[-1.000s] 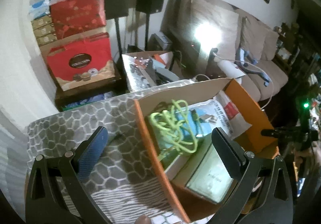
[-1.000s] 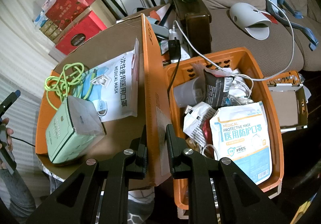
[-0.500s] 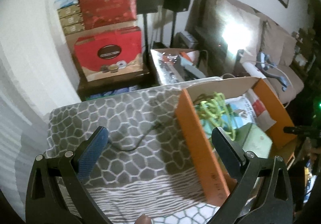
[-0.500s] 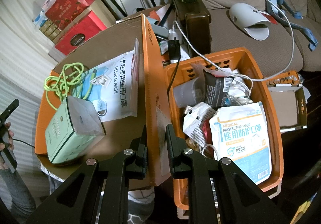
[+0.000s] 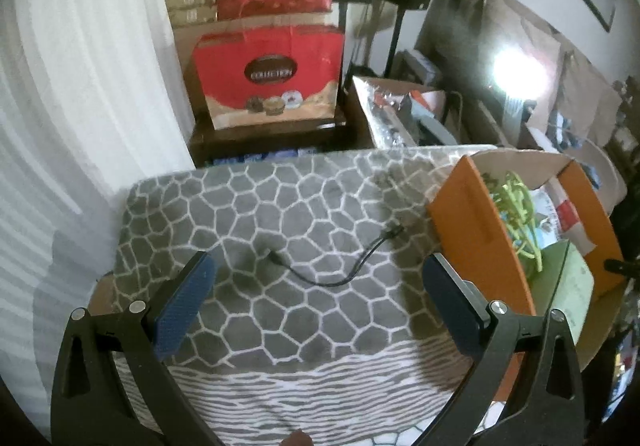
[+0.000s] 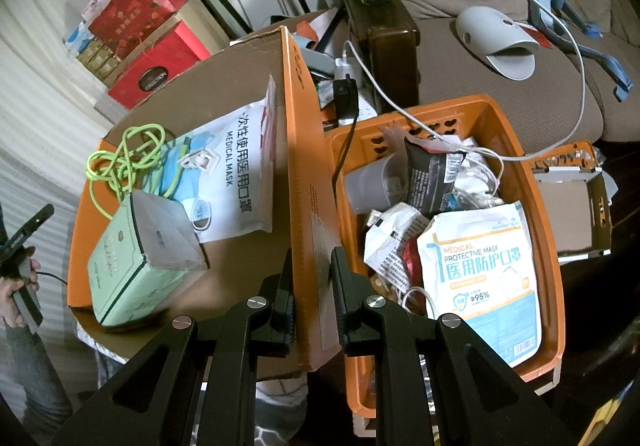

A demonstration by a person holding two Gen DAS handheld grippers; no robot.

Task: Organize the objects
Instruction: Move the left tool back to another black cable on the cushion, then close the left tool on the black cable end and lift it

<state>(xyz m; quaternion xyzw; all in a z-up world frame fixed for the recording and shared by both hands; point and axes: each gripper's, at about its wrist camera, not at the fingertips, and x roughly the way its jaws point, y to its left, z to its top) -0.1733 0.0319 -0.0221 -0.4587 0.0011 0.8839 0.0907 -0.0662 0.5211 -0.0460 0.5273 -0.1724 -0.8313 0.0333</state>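
The right gripper (image 6: 313, 298) tilts steeply down, fingers clamping the cardboard box (image 6: 298, 150) wall; left gripper (image 5: 318, 300) fingers spread.

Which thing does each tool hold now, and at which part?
The right tool grips the cardboard box by its side wall; the left tool holds nothing.

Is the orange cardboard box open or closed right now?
Open. The orange cardboard box has its flap standing upright, pinched by the right gripper, and the green cord and green carton inside lie exposed.

Both wrist views look steeply down, close — sharing the orange cardboard box (image 5: 472, 222) (image 6: 304, 182).
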